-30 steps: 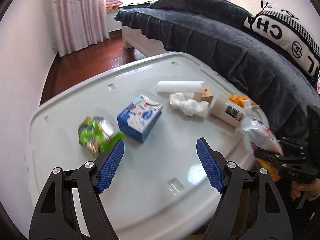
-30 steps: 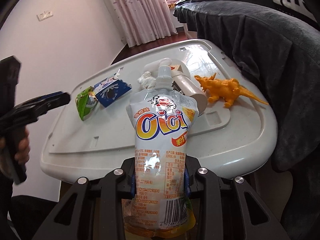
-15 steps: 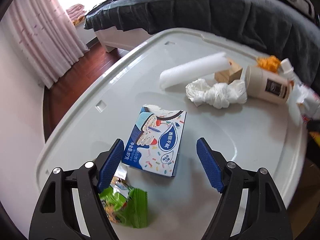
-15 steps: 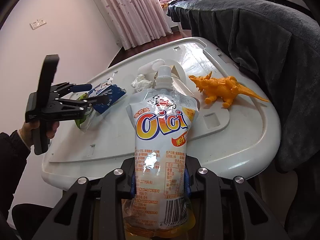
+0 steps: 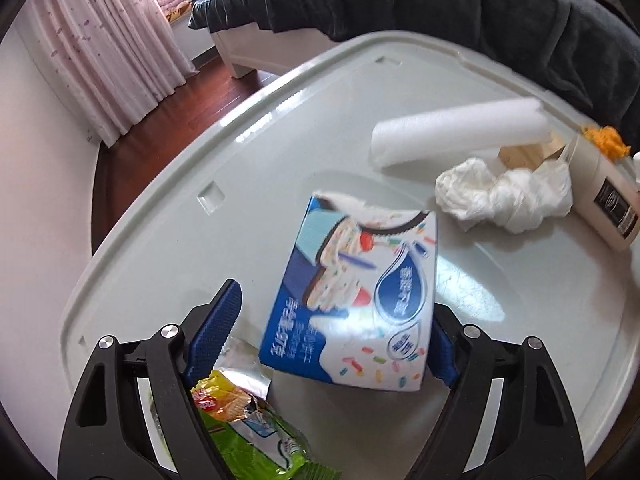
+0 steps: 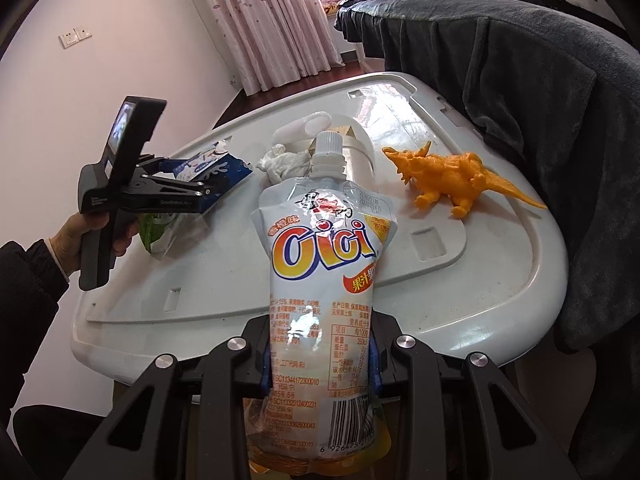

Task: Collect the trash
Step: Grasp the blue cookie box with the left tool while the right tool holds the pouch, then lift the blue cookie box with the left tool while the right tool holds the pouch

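Trash lies scattered on a pale grey plastic bin lid [image 5: 280, 152]. Blue-and-white cardboard snack box [image 5: 356, 296] sits tilted between the spread fingers of the left gripper [image 5: 332, 332]; right pad touches its edge, left pad stands apart. Crumpled green foil wrapper [image 5: 256, 432] lies near, under the left finger. Farther right: white foam roll [image 5: 456, 132], wadded white tissue [image 5: 504, 196], cream paper cup [image 5: 604, 200] on its side. Right gripper [image 6: 320, 360] is clamped on a white-and-orange spouted drink pouch [image 6: 324, 264], held upright. Orange toy dinosaur [image 6: 452, 178] stands far right.
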